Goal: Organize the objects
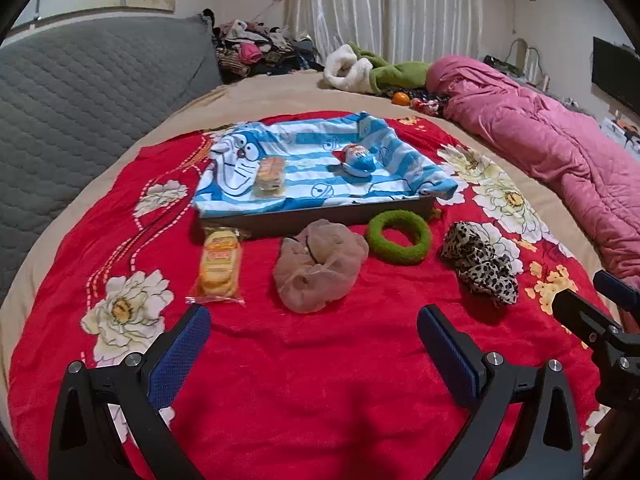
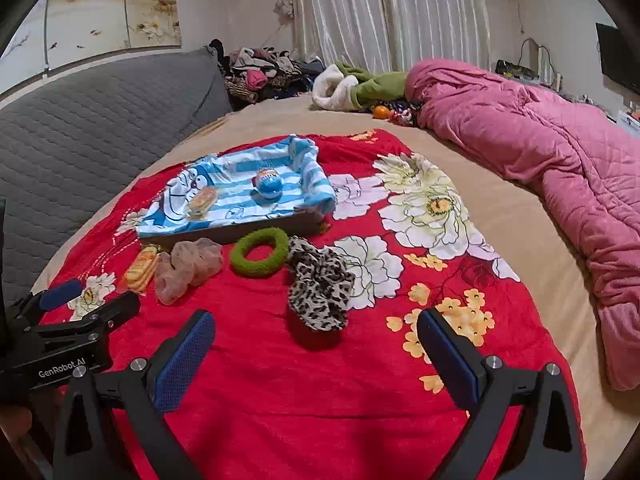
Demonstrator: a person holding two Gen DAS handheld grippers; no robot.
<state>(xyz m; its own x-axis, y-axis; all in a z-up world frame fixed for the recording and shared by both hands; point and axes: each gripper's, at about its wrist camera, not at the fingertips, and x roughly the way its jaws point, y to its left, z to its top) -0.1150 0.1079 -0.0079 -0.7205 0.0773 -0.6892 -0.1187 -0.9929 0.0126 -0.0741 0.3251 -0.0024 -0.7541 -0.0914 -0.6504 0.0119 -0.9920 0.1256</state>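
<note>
1. Left hand-held gripper: jaws spread wide, holding nothing, above the red blanket.
2. Right hand-held gripper: likewise wide apart and empty.
3. Beige scrunchie, green ring, leopard scrunchie and biscuit pack lie just before the towel-lined tray.

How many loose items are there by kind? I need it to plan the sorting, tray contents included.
Scrunchies: 3 (beige scrunchie, green scrunchie, leopard-print scrunchie)
Snack packets: 2 (biscuit packet, snack packet in tray)
Toy eggs: 1 (blue egg)
Total: 6
</note>
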